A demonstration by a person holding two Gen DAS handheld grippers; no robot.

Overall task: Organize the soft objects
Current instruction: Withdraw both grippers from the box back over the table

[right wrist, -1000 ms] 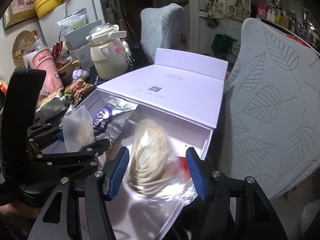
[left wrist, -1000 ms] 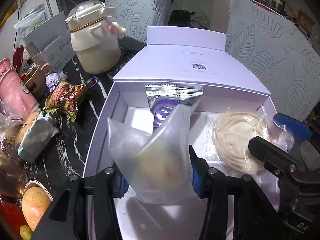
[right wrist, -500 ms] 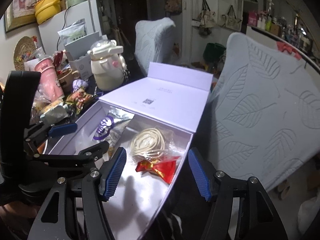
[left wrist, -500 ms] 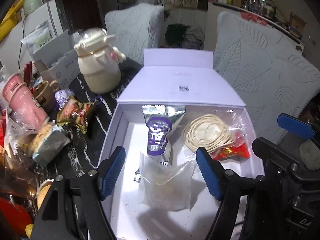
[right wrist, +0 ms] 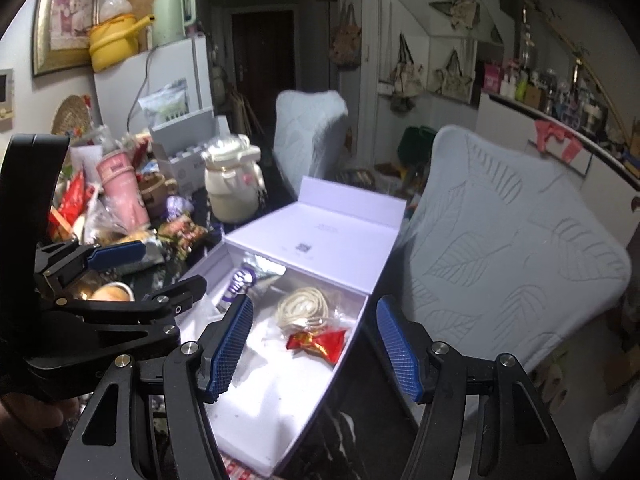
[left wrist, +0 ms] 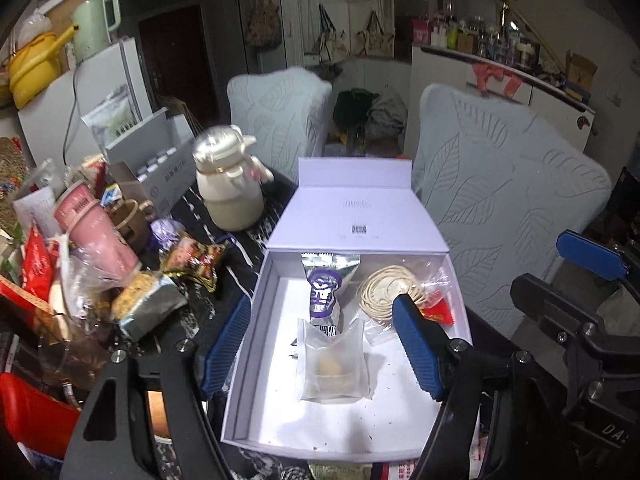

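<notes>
An open white box point(left wrist: 256, 320) lies on the dark table. Inside it are a clear bag with a pale bun point(left wrist: 332, 364), a silver and purple packet point(left wrist: 324, 288), and a bagged coil of noodles point(left wrist: 384, 288) with a red sachet point(left wrist: 438, 312). My left gripper point(left wrist: 322, 304) hovers open above the box, clear of the bun bag. My right gripper point(right wrist: 314, 308) also hangs open, above the noodles point(right wrist: 304, 304) and the red sachet point(right wrist: 316, 340), touching neither. Each gripper shows at the edge of the other's view.
Left of the box stand a cream jar point(left wrist: 228, 188), a pink cup point(left wrist: 96, 232) and a heap of snack packets point(left wrist: 192, 260). Two chairs with leaf-pattern covers point(left wrist: 504, 184) stand behind and to the right of the table.
My left gripper let go of the bun bag and my right one of the noodles. Both bags now lie in the box, and both grippers have risen and drawn back.
</notes>
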